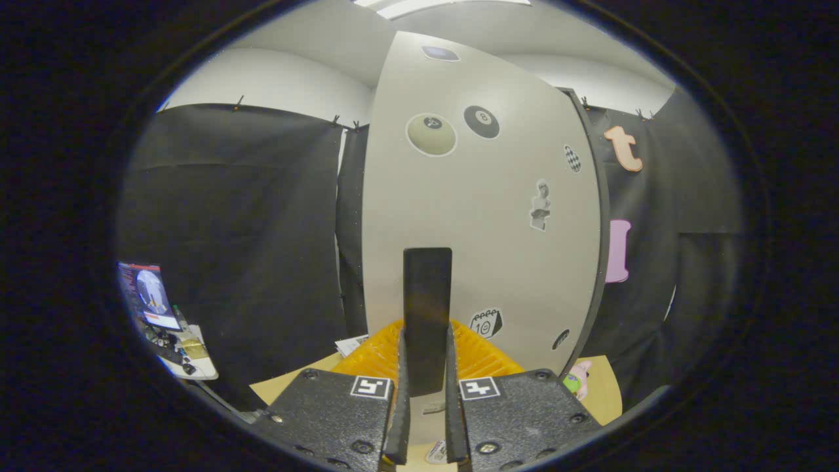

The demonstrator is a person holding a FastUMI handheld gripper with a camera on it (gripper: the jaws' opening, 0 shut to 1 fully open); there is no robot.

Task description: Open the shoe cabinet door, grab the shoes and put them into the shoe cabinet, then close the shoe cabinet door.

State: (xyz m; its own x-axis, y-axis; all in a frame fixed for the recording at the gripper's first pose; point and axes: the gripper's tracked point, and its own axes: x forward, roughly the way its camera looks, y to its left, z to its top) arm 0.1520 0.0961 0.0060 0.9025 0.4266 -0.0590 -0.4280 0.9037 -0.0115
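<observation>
gripper view: one view, looking along my two fingers at the cabinet front
my gripper (427, 393): fingers drawn in close, both pressing on the dark door handle (427, 314) from left and right; clamped on it
handle: upright dark bar, stands between my fingers and sticks out beyond their tips, its near end sits down in the gap
shoe cabinet door (478, 216): pale grey panel, right behind the handle, tall, fills the middle of the scene; dark edge strip runs down its right side; whether it is fully closed or a bit ajar I cannot tell
stickers on door: pale round ball sticker (431, 134) and black ball sticker (482, 122) high up side by side, checkered oval (573, 158) to the right, small figure sticker (541, 206) mid-right, calendar-like sticker (486, 323) just right of the handle low down
yellow ribbed thing (485, 357): low, behind my fingers, both sides of the handle; what it is I cannot tell
floor board (606, 387): tan, near the door foot
small toy (577, 380): pink and green, on the board, right of my fingers
far left: screen (149, 295) on a small table (196, 367) with clutter
</observation>
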